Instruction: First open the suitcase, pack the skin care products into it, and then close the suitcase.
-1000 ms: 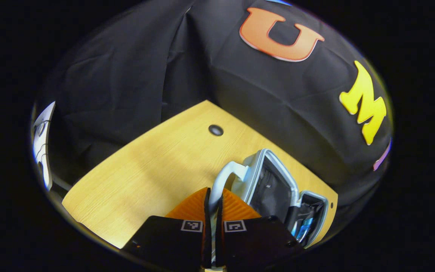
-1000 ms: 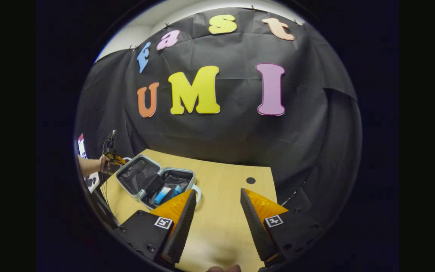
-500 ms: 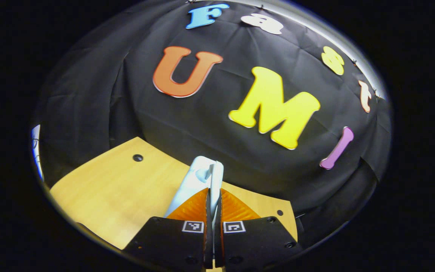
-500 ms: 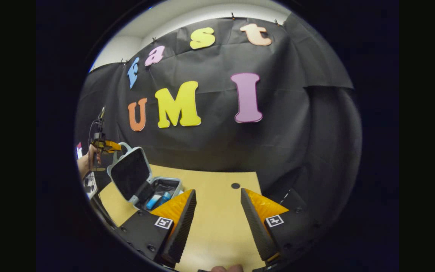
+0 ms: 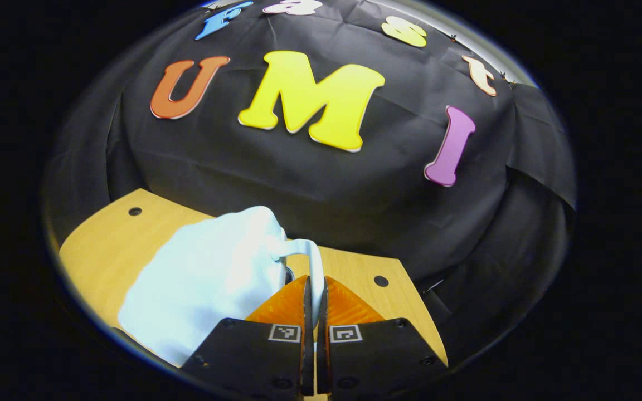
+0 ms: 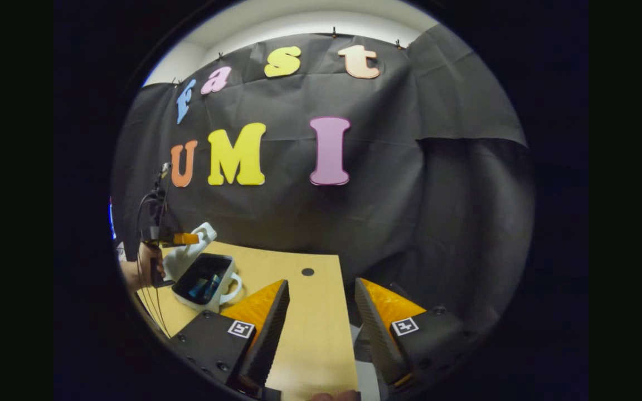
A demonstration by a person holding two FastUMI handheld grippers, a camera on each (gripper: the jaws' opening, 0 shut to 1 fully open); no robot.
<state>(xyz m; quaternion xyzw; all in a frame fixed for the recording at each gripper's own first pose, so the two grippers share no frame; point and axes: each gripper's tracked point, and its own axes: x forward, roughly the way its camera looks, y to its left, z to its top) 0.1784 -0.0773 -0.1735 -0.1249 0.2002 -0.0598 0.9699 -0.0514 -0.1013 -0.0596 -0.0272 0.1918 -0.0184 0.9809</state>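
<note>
Left gripper view first: we see the left gripper (image 5: pixel 314 312) at the bottom, its 2 fingers (image 5: pixel 285 305) drawn together on the pale handle (image 5: pixel 312 264) of the suitcase (image 5: pixel 209 278), which runs down between them. The suitcase's light shell spreads out to the left of the fingers and just ahead of them, above the wooden table (image 5: pixel 365 278); we cannot tell from here how far its lid stands from the base. A round hole (image 5: pixel 380 281) in the tabletop lies just right of the fingers. Right gripper view next: we see the right gripper (image 6: pixel 318 317) with its 2 fingers (image 6: pixel 265 312) spread wide, nothing between them but bare tabletop (image 6: pixel 310 334). The suitcase (image 6: pixel 204 275) lies well apart from it, far to the left on the table, its lid tilted partway over the base, with blue skin care products (image 6: pixel 205 285) visible inside. There a hand (image 6: pixel 145 267) holds the left gripper (image 6: pixel 184 239) at the lid's upper edge.
</note>
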